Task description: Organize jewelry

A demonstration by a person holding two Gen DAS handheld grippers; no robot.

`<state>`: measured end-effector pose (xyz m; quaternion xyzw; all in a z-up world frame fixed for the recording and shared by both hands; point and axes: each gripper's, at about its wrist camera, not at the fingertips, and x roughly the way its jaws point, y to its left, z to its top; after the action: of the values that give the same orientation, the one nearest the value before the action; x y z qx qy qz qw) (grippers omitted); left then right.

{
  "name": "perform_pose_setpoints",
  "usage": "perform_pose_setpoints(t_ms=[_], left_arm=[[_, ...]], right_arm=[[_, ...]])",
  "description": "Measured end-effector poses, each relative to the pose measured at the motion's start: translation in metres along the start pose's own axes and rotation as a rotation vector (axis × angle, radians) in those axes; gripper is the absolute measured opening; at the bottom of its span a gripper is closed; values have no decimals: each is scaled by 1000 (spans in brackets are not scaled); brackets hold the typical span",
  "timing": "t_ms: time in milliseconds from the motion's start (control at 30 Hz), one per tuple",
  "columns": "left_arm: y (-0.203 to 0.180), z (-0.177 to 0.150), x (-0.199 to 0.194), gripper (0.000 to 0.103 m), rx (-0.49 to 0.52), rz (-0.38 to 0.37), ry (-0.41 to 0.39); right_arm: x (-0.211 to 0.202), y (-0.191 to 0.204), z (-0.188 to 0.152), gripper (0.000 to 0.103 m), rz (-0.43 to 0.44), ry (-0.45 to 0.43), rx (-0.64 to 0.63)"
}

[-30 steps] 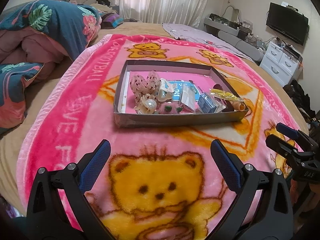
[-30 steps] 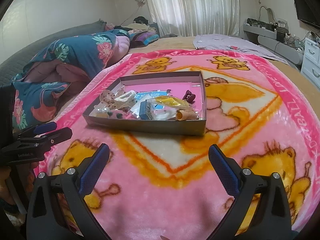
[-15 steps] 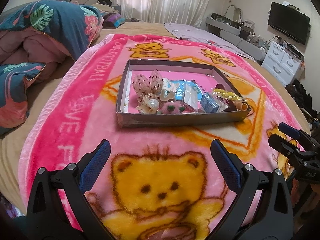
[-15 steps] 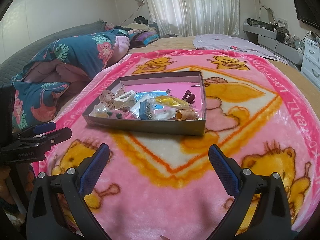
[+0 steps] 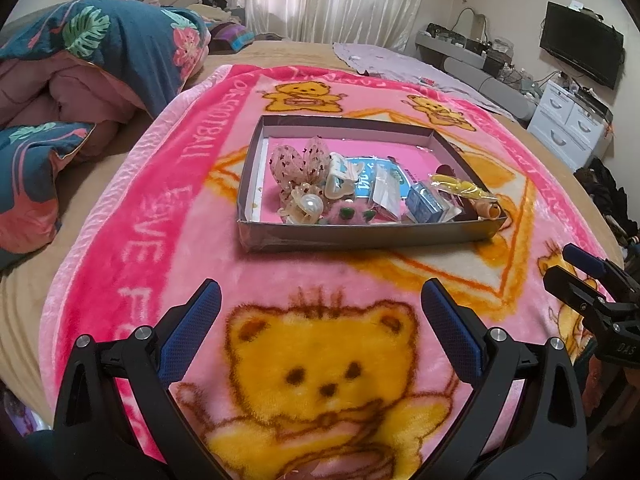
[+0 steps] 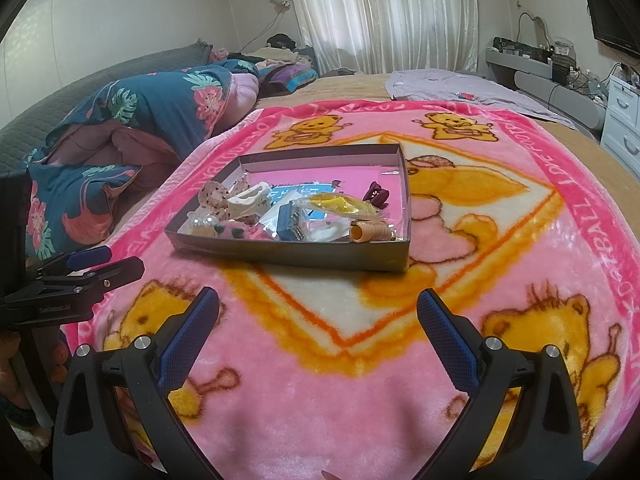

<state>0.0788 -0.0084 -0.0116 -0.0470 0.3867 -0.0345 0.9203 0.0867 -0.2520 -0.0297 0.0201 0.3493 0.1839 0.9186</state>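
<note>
Right now both my claws, left claw and right claw, are spread and empty; jewelry box sits upper centre on the blanket, long axis crosswise, roughly equidistant, contents piled along its near wall

floral quilt, curtains, wall television

Blanket border, left view: "FOOTBALL", then "LOVE", upside down, white on pink.
Blanket border, right view: "LOVE", rest unclear.
Left gripper body, right view: small white print, unreadable.
Right gripper body, left view: "DAS".
</note>
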Motion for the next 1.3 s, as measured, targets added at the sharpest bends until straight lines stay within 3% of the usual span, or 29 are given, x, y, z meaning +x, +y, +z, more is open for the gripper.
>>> perform_pose_setpoints(t_ms=[700,1000,1100,1167,1300], left_arm=[[-6,-2,2,94,16,-15,18],[-2,1,10,94,-27,-7,47],[20,14,23,94,-94,58,70],[51,31,38,94,-168,147,93],[125,64,72,94,-292,375,90]], right_arm=[[-1,-3,2,99,-11,-6,2],[1,-23,9,99,-63,-2,57],[13,-57,28,99,-145,8,114],[28,-103,46,99,-234,22,200],[64,-215,73,99,-514,81,367]])
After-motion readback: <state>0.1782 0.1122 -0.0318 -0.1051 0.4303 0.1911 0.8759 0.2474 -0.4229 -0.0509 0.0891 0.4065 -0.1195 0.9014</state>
